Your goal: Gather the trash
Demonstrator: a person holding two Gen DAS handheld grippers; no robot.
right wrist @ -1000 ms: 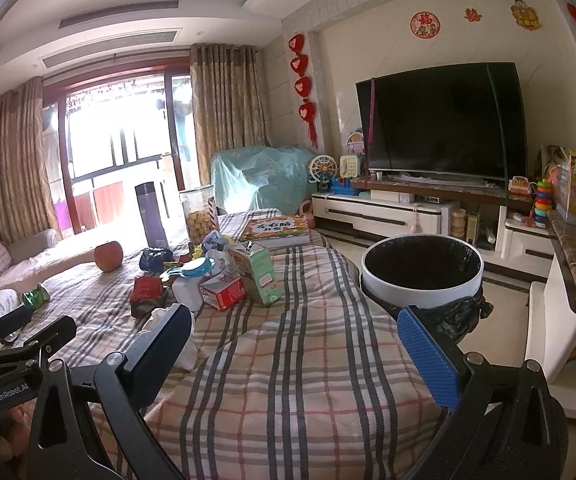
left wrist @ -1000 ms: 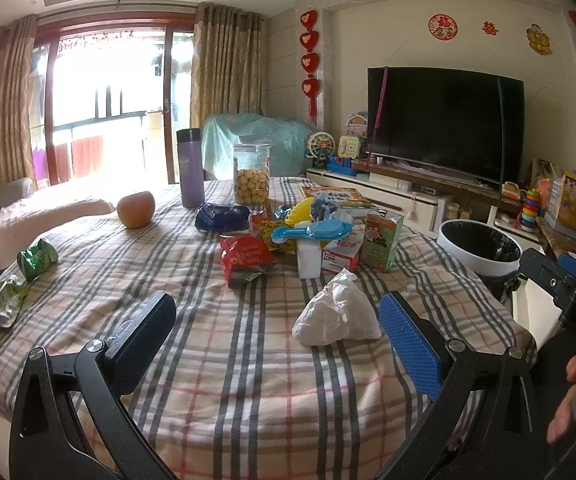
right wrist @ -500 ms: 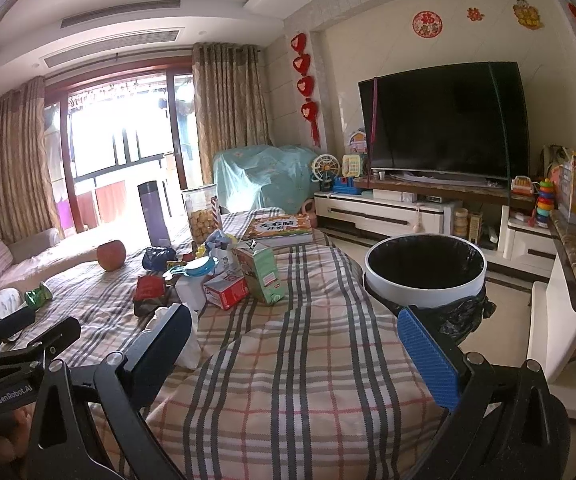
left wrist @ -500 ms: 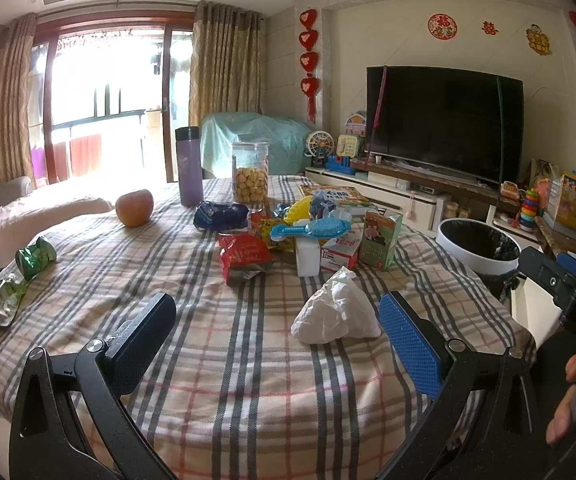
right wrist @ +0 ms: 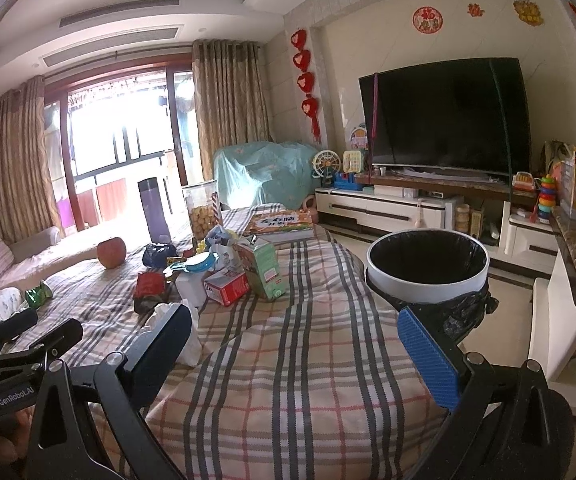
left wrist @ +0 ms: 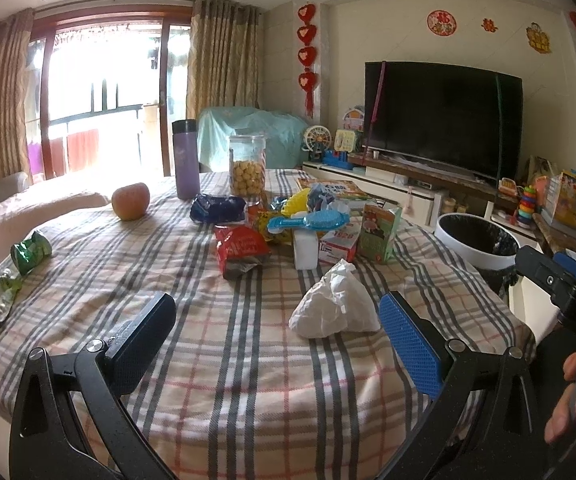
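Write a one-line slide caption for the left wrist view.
Open left claw hovers over the plaid tablecloth, crumpled white tissue just ahead, lined bin waiting beyond.

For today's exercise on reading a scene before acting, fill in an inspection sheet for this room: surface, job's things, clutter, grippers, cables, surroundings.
Surface: plaid tablecloth covers the table, wrinkled near the edge.
Job's things: crumpled white tissue nearest; red snack bag; two green wrappers far left; white bin with black liner beside the table.
Clutter: apple, purple flask, snack jar, cartons, blue brush.
Grippers: left gripper open, empty; right gripper open, empty.
Cables: nothing seen.
Surroundings: television, curtains, balcony door, toys.
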